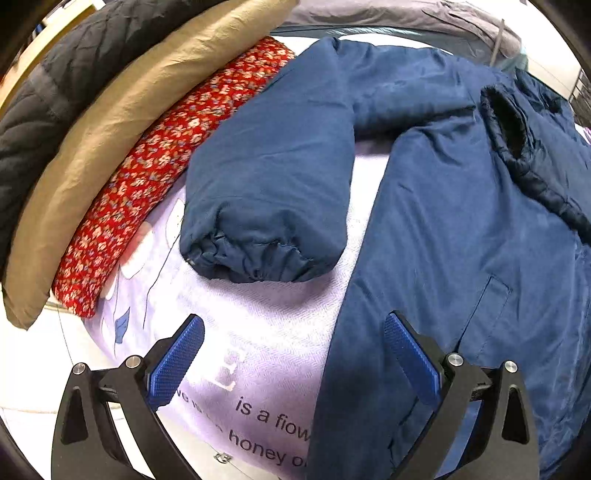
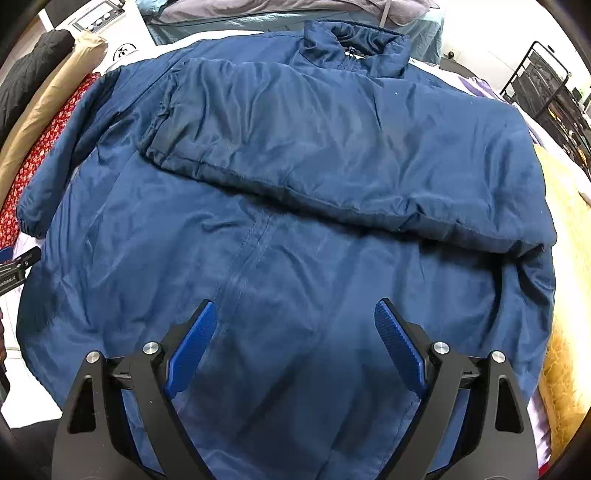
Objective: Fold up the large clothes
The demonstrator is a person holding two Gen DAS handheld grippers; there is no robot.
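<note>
A large navy blue padded jacket (image 2: 280,266) lies spread flat, collar (image 2: 354,40) at the far end. One sleeve (image 2: 332,162) is folded across its chest. The other sleeve (image 1: 273,184) stretches out to the side, and its elastic cuff (image 1: 258,258) rests on a lilac printed cloth (image 1: 258,332). My left gripper (image 1: 293,321) hangs open above the cloth beside the jacket's side edge (image 1: 424,295), a little short of that cuff, holding nothing. My right gripper (image 2: 295,306) hovers open over the jacket's lower front near the zip seam, with nothing between its pads.
Folded garments are stacked along the left: red floral (image 1: 159,173), tan (image 1: 110,122) and black quilted (image 1: 48,92). A grey garment (image 2: 280,11) lies beyond the collar. A yellow fluffy fabric (image 2: 565,280) sits at the right, and a black wire rack (image 2: 546,85) stands behind it.
</note>
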